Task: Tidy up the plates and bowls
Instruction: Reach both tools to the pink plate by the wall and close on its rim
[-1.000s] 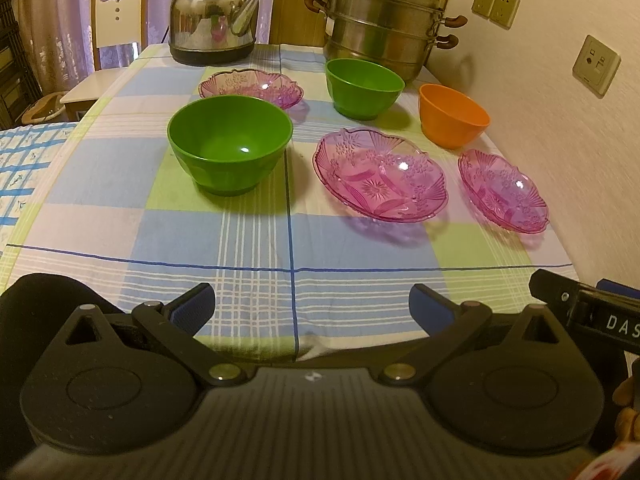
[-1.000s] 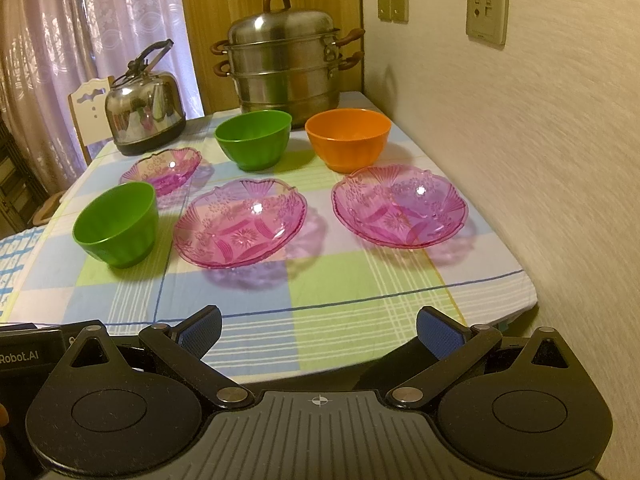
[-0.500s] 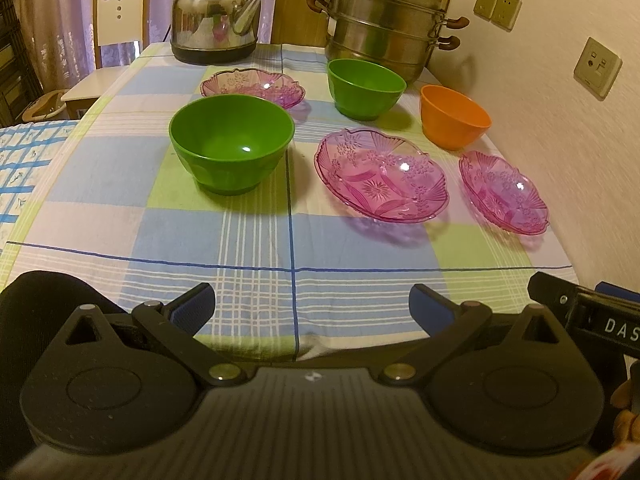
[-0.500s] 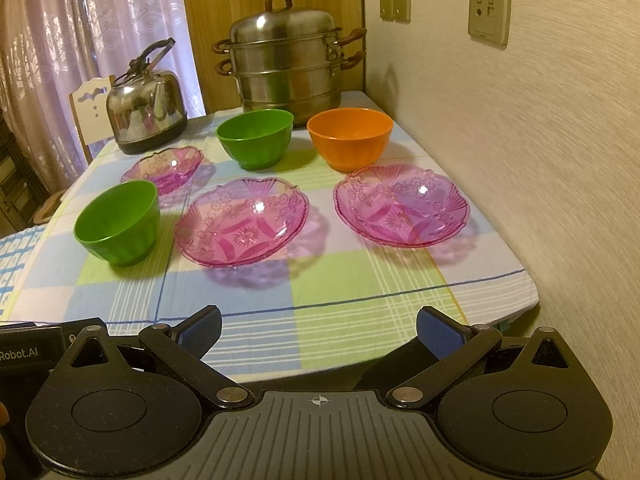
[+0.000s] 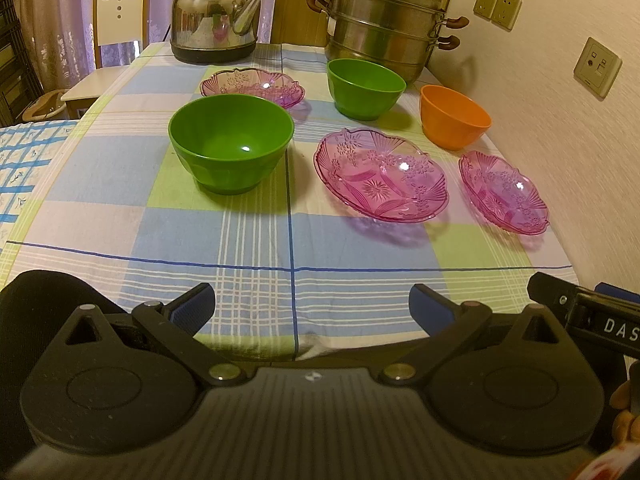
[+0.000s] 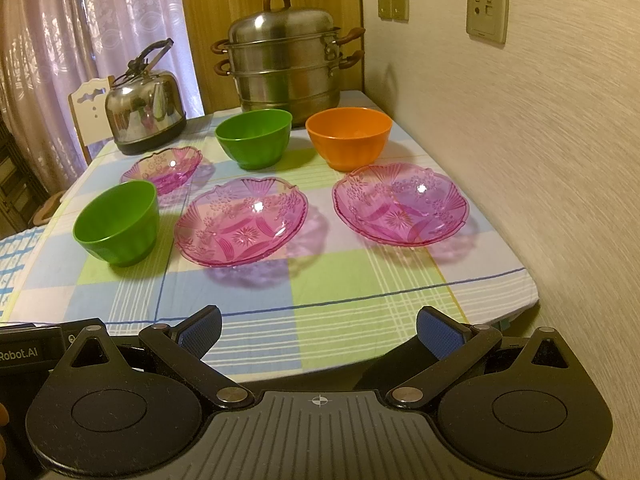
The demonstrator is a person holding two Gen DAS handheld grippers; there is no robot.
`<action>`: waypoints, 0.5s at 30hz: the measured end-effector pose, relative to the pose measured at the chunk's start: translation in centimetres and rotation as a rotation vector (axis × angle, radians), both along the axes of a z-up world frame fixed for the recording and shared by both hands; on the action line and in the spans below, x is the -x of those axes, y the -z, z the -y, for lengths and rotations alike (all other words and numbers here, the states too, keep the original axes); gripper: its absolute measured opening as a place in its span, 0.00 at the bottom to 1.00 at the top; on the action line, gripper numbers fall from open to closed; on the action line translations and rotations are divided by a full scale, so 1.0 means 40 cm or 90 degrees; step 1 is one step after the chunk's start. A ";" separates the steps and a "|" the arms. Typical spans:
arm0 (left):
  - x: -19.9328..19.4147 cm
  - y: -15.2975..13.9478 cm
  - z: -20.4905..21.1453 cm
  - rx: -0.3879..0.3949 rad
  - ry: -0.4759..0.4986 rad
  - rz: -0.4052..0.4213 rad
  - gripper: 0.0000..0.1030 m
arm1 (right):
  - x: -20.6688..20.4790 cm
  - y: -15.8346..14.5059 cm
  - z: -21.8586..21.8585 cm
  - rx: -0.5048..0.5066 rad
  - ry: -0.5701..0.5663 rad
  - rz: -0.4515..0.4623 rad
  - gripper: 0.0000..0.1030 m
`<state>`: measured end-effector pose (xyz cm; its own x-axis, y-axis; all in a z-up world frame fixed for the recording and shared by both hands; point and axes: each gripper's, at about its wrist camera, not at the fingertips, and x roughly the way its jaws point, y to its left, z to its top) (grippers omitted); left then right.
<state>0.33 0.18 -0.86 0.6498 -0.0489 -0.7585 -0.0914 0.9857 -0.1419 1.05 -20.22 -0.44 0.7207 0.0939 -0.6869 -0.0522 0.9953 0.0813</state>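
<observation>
On a checked tablecloth stand a near green bowl [image 5: 231, 142] [image 6: 116, 223], a far green bowl [image 5: 365, 88] [image 6: 253, 137] and an orange bowl [image 5: 454, 121] [image 6: 348, 137]. Three pink glass plates lie among them: a middle plate [image 5: 380, 175] [image 6: 241, 225], a right plate [image 5: 502, 191] [image 6: 400, 209] by the wall, and a far left plate [image 5: 252, 86] [image 6: 164, 168]. My left gripper [image 5: 312, 312] hovers open at the table's front edge, nothing between its fingers. My right gripper [image 6: 318, 330] is open too, just off the front right edge.
A steel kettle [image 5: 214, 20] [image 6: 144, 106] and a stacked steel steamer pot [image 5: 382, 20] [image 6: 286, 68] stand at the table's back. A wall with sockets [image 6: 486, 12] runs along the right side. A white chair [image 5: 120, 16] stands at the far left.
Both views have crept slightly forward toward the table. The dishes have not moved and both grippers stay open.
</observation>
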 end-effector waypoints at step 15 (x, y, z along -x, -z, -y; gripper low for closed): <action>-0.042 -0.017 0.005 0.076 0.022 0.012 0.99 | -0.013 -0.007 0.053 -0.017 0.045 0.016 1.00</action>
<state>2.00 -0.04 -0.17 0.6603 -0.1612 -0.7335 -0.0532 0.9642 -0.2597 1.58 -22.35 -0.14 0.7436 0.0601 -0.6659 0.0164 0.9940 0.1081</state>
